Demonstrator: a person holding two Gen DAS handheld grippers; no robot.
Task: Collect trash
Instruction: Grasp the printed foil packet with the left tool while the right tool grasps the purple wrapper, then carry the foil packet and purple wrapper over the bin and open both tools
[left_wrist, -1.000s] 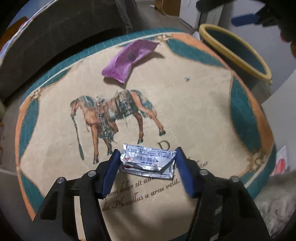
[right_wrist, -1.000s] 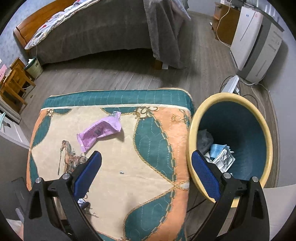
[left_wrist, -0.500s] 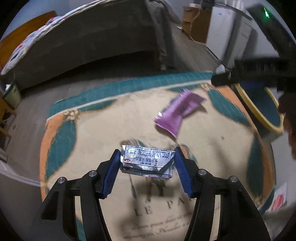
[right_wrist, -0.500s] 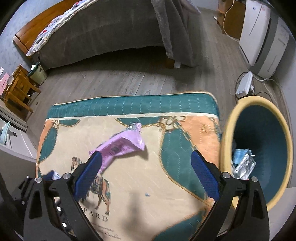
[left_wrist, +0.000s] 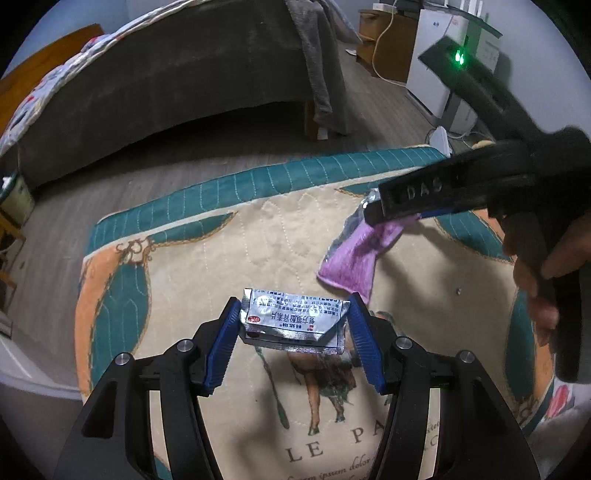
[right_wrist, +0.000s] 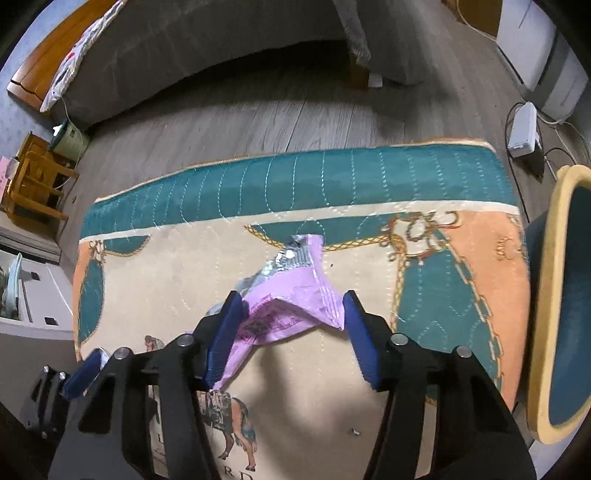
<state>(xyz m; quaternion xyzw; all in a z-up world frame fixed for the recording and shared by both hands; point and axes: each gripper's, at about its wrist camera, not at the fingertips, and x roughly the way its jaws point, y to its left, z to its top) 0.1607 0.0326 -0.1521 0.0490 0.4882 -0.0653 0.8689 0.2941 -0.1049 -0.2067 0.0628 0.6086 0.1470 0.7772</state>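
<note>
Dim indoor light, soft shadows under each gripper, heavy fisheye bending with dark vignetted corners, slight motion blur

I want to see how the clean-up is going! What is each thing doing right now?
Left gripper: shut on the silver packet, lifted.
Right gripper: closing around the purple wrapper.
Purple wrapper: crumpled, on the cushion.
Bin: upright, open, beside the cushion.

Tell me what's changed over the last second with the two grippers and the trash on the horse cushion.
The right gripper came down from above the bin's side onto the purple wrapper; its jaws are closing around it, buckling it upward. The left gripper lifted the silver foil packet off the cushion. Unchanged: the left's grip on the packet and the bin beside the cushion.
</note>
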